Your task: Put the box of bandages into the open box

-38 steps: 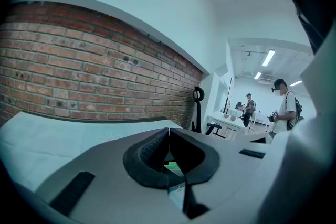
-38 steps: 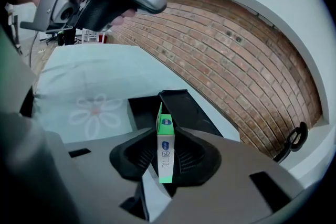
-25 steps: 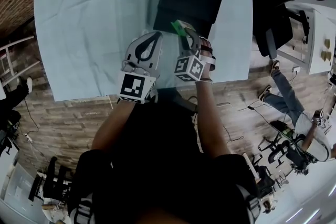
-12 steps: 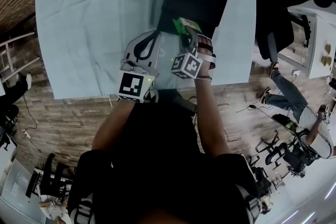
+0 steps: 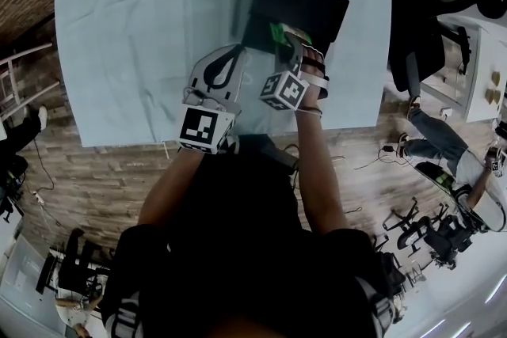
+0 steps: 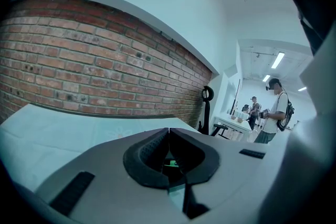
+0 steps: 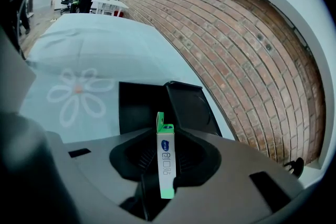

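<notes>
The right gripper (image 5: 291, 47) gripped the slim box of bandages (image 7: 165, 157) edge-up over the near rim of the open box (image 5: 317, 0) at upper centre of the head view, the left gripper (image 6: 168, 131) closed on nothing; released there, it could catch the rim and topple onto the tablecloth (image 5: 142, 28).

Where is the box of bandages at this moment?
In the right gripper view, the box of bandages stands on edge, gripped in the right tongs; the open box lies just ahead of it on the tablecloth.
</notes>
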